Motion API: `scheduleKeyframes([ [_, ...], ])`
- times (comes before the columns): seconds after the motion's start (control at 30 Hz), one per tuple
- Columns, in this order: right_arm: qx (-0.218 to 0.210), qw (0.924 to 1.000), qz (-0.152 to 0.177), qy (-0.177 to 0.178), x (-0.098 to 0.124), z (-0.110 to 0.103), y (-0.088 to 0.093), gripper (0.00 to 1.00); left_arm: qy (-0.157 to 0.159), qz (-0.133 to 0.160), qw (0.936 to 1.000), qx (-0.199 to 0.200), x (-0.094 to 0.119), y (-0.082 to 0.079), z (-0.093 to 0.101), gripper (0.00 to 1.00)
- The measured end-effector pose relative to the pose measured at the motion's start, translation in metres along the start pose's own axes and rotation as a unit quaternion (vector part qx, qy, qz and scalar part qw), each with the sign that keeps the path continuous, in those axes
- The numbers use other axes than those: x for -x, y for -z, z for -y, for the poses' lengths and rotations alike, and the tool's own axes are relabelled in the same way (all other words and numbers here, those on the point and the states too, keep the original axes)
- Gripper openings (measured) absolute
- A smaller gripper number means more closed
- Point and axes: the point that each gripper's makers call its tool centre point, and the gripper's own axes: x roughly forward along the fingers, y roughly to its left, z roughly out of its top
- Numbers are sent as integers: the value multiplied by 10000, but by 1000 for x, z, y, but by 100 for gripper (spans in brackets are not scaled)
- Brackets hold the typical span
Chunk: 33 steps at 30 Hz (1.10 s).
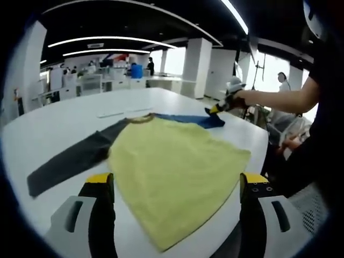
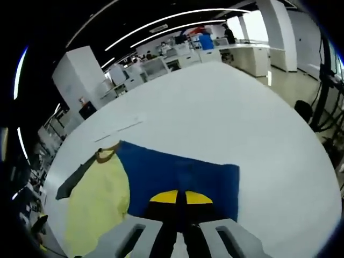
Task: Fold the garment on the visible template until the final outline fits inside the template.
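One shirt (image 1: 172,161) on the table (image 1: 64,118): one yellow body, two sleeves. One sleeve dark grey (image 1: 70,158), at left; one blue (image 2: 183,174), at right. One brown collar (image 2: 106,154).

Two grippers: left gripper (image 1: 177,185), two jaws standing apart; right gripper (image 2: 180,198), two yellow-tipped jaws pressed together on the blue sleeve.

One white table under the shirt. Two thin strips (image 1: 122,113) lying on the table beyond the collar.

One person's arm (image 1: 279,97), far right.

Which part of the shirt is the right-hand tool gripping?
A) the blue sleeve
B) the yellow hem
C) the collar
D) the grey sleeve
A: in the right gripper view the right gripper has its jaws closed together on the blue sleeve, while the grey sleeve lies flat on the table.
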Motion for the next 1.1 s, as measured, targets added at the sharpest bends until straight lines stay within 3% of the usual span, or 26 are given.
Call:
scheduleKeyframes([
  [1.1,615,9962,-141,-593,-39,-102,-3,0,89,-105,9999,61,3,10,8,94],
])
